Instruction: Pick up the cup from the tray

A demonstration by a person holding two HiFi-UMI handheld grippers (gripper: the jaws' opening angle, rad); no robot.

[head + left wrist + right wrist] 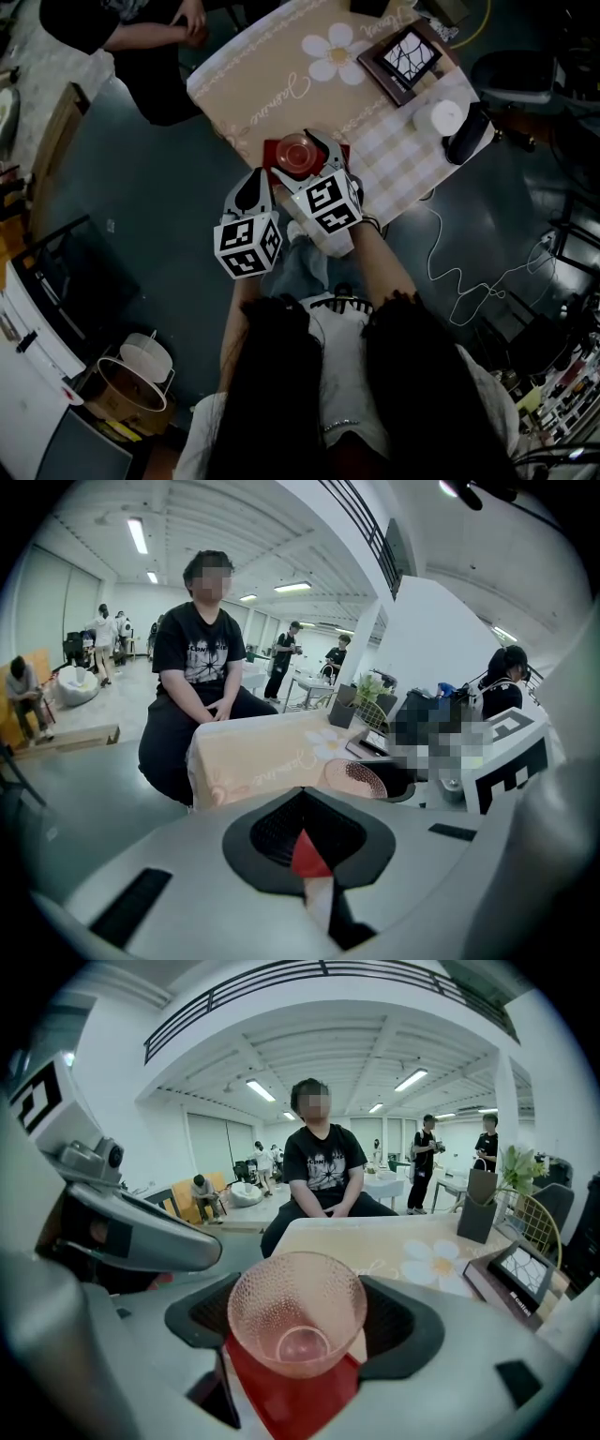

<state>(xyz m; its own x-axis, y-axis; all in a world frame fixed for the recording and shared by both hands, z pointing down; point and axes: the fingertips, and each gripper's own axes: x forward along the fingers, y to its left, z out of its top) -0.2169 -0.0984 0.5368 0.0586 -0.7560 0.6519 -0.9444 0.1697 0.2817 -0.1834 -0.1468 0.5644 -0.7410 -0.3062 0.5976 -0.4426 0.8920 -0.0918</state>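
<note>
A pink dimpled glass cup (296,155) stands over a small red tray (277,148) at the near edge of the table. My right gripper (309,152) reaches over the tray. In the right gripper view its black pads (403,1326) press both sides of the cup (295,1321), with the red tray (286,1401) right below. Whether the cup still touches the tray I cannot tell. My left gripper (259,183) hangs just off the tray's near left corner. Its jaws are together, and a red sliver shows through the slit (307,855). The cup (356,778) appears to its right.
The table (272,75) has a beige daisy cloth. On its right side lie a dark picture frame (403,58), a white round object (441,117) and a black item (466,136). A person in black (141,37) sits at the far side. A cable (459,281) trails on the floor.
</note>
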